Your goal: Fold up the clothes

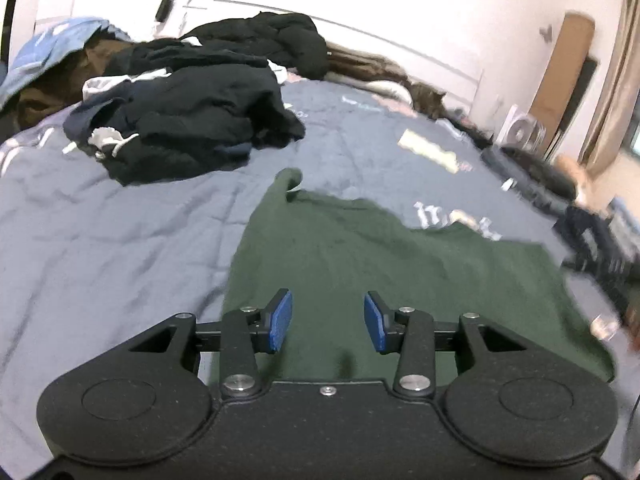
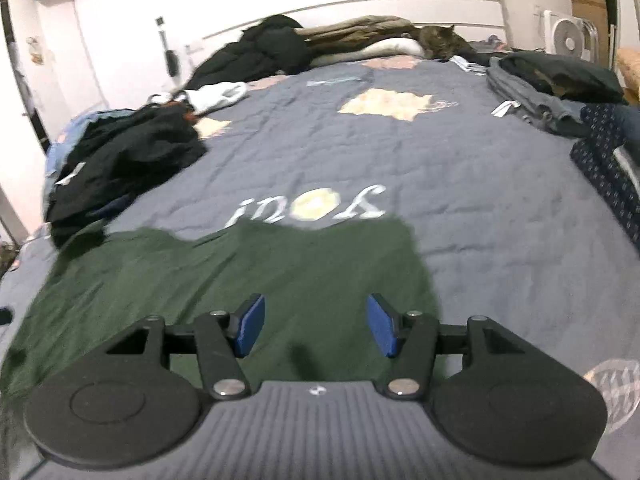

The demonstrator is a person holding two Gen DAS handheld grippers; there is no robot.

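A dark green garment (image 1: 360, 264) lies spread flat on the grey-blue bedspread (image 1: 100, 240); it also shows in the right wrist view (image 2: 224, 268). My left gripper (image 1: 327, 322) is open and empty, hovering over the garment's near left part. My right gripper (image 2: 316, 326) is open and empty, over the garment's near right part, close to its right edge. One corner of the garment (image 1: 290, 178) curls up at the far left.
A heap of dark unfolded clothes (image 1: 192, 120) lies at the bed's left (image 2: 120, 160). Folded clothes (image 2: 560, 84) are stacked at the right edge. A cat (image 2: 442, 42) rests by the pillows near the headboard. A white fan (image 2: 570, 42) stands by the wall.
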